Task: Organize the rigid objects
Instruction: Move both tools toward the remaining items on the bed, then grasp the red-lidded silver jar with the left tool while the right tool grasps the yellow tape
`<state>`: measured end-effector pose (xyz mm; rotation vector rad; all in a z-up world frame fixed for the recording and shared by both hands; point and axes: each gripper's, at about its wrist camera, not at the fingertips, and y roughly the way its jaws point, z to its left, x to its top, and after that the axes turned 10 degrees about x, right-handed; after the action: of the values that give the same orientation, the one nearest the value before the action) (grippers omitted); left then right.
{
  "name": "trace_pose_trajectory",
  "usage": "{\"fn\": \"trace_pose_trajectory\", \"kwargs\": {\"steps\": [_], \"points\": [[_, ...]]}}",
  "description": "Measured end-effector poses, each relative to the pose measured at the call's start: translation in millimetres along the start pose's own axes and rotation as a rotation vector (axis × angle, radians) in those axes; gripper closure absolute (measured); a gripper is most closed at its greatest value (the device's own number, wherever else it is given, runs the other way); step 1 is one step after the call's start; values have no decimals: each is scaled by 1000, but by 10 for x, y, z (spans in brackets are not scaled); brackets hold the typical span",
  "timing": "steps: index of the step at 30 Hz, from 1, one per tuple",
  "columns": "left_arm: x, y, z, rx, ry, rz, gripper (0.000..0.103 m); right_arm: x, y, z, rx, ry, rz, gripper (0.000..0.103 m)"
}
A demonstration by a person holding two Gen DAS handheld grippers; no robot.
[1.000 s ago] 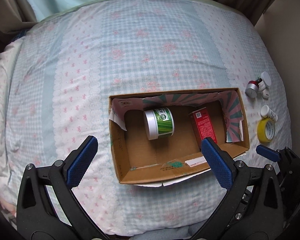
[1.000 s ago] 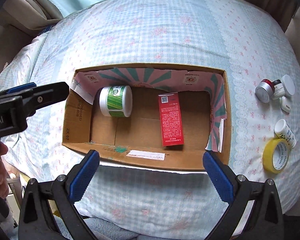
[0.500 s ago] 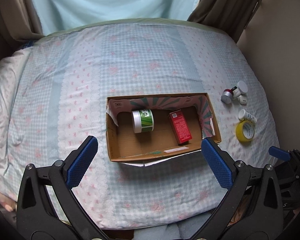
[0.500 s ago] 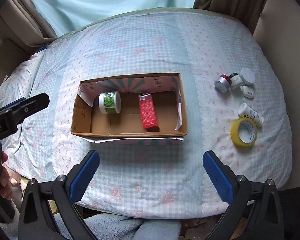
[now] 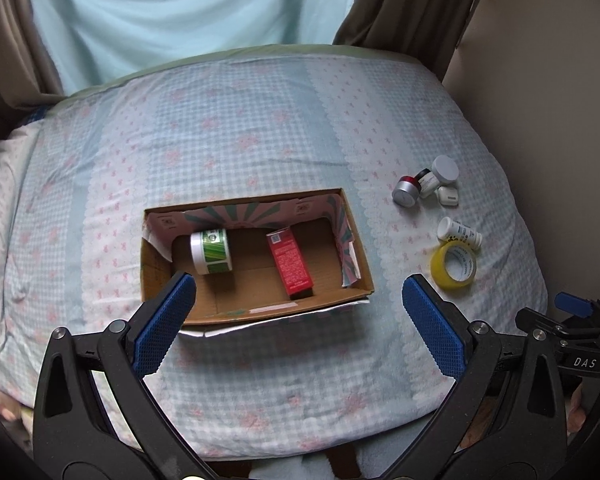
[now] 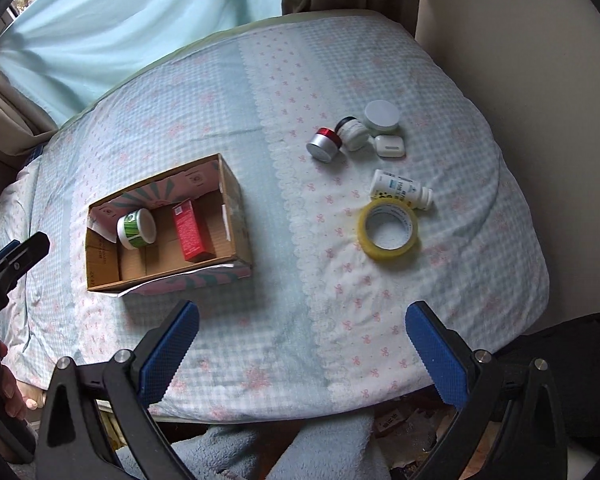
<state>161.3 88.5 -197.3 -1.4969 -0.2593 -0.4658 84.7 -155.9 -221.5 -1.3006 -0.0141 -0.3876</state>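
Note:
An open cardboard box [image 5: 362, 264] [image 6: 236, 200] lies on the bed and holds a green-labelled jar [image 5: 211, 251] [image 6: 136, 229] and a red carton [image 5: 292, 262] [image 6: 190, 230]. To its right on the cover lie a yellow tape roll [image 5: 454, 266] [image 6: 388, 229], a white bottle [image 5: 459, 232] [image 6: 400, 189], a silver-and-red jar [image 5: 407, 191] [image 6: 325, 143], a black-capped jar [image 6: 353, 132], a white round jar [image 6: 382, 116] and a small white case [image 6: 389, 146]. My left gripper [image 5: 298, 312] is open and empty, above the box's near edge. My right gripper [image 6: 302, 338] is open and empty, over the cover near the bed's front edge.
The bed cover [image 5: 240, 120] is soft and rumpled. A pale blue curtain [image 5: 180, 12] hangs behind the bed, with a brown curtain [image 5: 412, 4] and a wall [image 6: 520, 40] at the right. A blue towel [image 6: 292, 452] lies below the bed's front edge.
Both grippers have pulled back and up from the box, so more of the bed shows. The right gripper has swung right toward the loose items. Both stay open and empty.

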Motion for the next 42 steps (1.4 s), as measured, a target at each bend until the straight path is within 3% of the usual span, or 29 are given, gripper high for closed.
{"fn": "trace_pose_trajectory", "kwargs": {"steps": [12,17,31,42], "points": [[284,464,-1345,122,60,89,0,176,508,-1278,-1,-87,62,0],[450,757,-1729,107,147,112,0,225,777,-1529,18,-124,107,0],[1009,1971,-2743,52,485,161,0,200,1348,-1636,-36,-141,73,0],[1077,3013,-3118,34,653,258,0,295,2022,-1527,-88,-39,59,0]]}}
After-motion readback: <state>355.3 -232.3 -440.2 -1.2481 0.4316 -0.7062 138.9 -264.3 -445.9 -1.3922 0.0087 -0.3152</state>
